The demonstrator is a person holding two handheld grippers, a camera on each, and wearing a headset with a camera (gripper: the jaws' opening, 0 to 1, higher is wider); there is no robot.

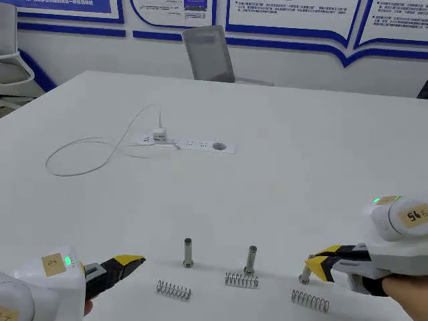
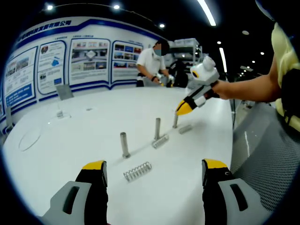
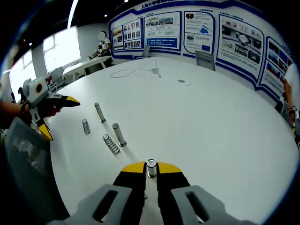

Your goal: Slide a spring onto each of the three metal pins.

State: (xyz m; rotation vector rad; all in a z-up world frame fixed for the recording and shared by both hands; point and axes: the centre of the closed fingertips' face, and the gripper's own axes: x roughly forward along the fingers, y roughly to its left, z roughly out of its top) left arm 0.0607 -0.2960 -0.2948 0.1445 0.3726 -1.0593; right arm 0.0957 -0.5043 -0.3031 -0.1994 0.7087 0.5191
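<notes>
Three metal pins stand upright near the table's front edge: the left pin (image 1: 188,253), the middle pin (image 1: 251,259) and the right pin (image 1: 305,274). A spring lies flat in front of each: left spring (image 1: 173,289), middle spring (image 1: 241,280), right spring (image 1: 309,301). My right gripper (image 3: 151,169) has its yellow tips shut on the top of the right pin (image 3: 151,165); it comes in from the right (image 1: 319,262). My left gripper (image 2: 152,165) is open and holds nothing, a short way back from the left spring (image 2: 137,171). It sits at the bottom left (image 1: 126,262).
A white power strip (image 1: 194,144) with a plug and a looping white cable (image 1: 80,150) lies mid-table. A grey chair (image 1: 208,53) stands behind the far edge. A person (image 2: 152,65) works at another bench in the background.
</notes>
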